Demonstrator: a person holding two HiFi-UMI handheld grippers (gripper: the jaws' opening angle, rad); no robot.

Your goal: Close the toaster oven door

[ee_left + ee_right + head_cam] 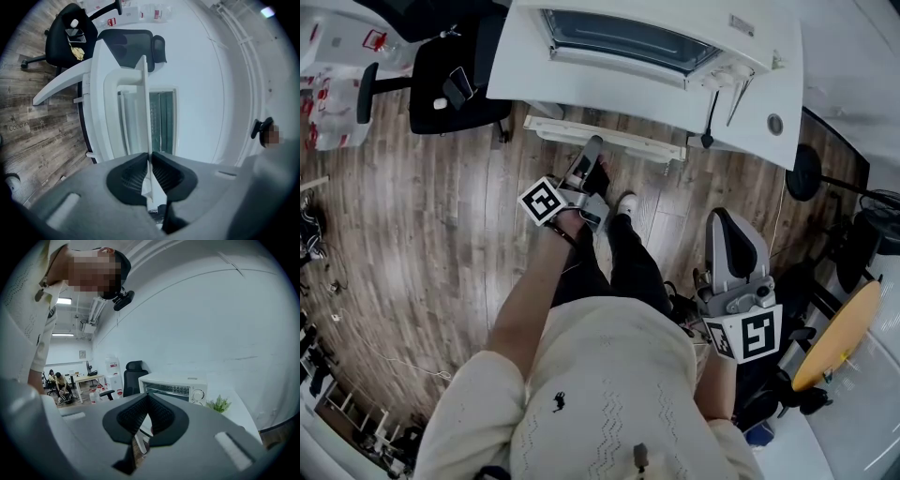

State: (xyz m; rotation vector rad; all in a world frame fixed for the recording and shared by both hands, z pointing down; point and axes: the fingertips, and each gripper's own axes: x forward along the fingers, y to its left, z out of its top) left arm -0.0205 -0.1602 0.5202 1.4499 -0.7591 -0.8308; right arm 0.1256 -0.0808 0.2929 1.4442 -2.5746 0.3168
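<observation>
Table [752, 139], oven door [609, 138] in left tool [592, 157]

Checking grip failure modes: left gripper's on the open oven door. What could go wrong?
The left gripper grips the door only by its thin edge, so it might slip mid-swing. The right gripper hangs empty, away from the toaster oven; nothing braces it, so a push could shift it.

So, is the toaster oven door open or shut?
Open: the door juts out from the toaster oven, left gripper clamping its edge.
</observation>
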